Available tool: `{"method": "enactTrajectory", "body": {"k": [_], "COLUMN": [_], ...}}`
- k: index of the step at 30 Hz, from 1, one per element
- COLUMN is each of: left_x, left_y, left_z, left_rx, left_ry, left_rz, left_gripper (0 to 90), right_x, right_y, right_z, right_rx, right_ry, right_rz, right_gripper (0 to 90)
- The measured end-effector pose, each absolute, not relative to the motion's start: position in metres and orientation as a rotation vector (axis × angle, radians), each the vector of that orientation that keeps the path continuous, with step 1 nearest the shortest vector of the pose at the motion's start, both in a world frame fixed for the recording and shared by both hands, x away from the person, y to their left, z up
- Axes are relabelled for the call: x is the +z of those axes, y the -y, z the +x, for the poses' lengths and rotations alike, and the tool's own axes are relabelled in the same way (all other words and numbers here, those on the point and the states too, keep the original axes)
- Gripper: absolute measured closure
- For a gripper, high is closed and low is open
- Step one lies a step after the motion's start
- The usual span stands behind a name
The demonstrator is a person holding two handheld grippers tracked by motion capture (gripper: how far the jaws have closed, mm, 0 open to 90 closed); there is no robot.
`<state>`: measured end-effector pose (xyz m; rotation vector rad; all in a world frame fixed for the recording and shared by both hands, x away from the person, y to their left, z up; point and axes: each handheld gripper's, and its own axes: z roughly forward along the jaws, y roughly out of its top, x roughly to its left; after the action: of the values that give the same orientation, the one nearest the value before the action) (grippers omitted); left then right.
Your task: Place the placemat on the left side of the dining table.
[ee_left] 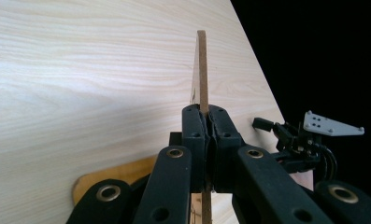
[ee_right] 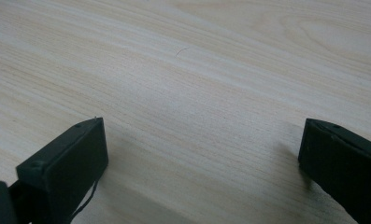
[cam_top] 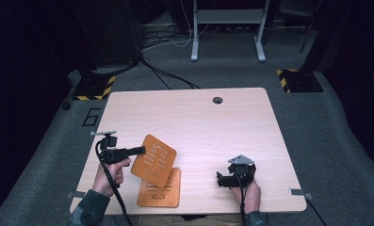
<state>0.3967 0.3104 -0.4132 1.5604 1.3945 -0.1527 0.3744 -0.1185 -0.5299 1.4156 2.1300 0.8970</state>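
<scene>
The table (cam_top: 199, 117) was pale wood-grain laminate, smooth and matt. The lifted board (cam_top: 153, 160) looked like brown fibreboard, matt, its edge rough and fibrous; the flat board (cam_top: 168, 193) beneath seemed the same stuff. The left gripper (ee_left: 205, 128) was matt black plastic with brassy rivets. The floor (cam_top: 335, 127) was grey carpet.

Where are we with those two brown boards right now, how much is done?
Done: the left gripper is shut on the edge of the upper brown board and has it tilted up. In hand: that board is held above the second brown board, which lies flat on the table. Left: setting the lifted board down; the right gripper rests open, holding nothing.
</scene>
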Motion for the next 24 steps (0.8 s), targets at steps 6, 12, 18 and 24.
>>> {"method": "enactTrajectory", "body": {"k": [6, 12, 18, 24], "left_x": [-0.416, -0.414, -0.409, -0.4], "left_y": [-0.324, -0.334, -0.343, -0.353], "left_z": [0.399, 0.403, 0.41, 0.416], "left_rx": [-0.14, -0.116, -0.096, -0.075], "left_ry": [-1.42, -1.432, -1.449, -1.466], "left_rz": [1.52, 1.497, 1.488, 1.471], "left_gripper": [86.9, 86.9, 86.9, 86.9], "right_x": [-0.53, -0.53, -0.53, -0.53], "right_y": [0.119, 0.118, 0.119, 0.118], "right_z": [0.375, 0.374, 0.375, 0.374], "right_rx": [0.897, 0.897, 0.897, 0.897], "right_ry": [-2.131, -2.129, -2.131, -2.128], "right_rz": [1.409, 1.416, 1.409, 1.42], "right_gripper": [0.5, 0.5, 0.5, 0.4]}}
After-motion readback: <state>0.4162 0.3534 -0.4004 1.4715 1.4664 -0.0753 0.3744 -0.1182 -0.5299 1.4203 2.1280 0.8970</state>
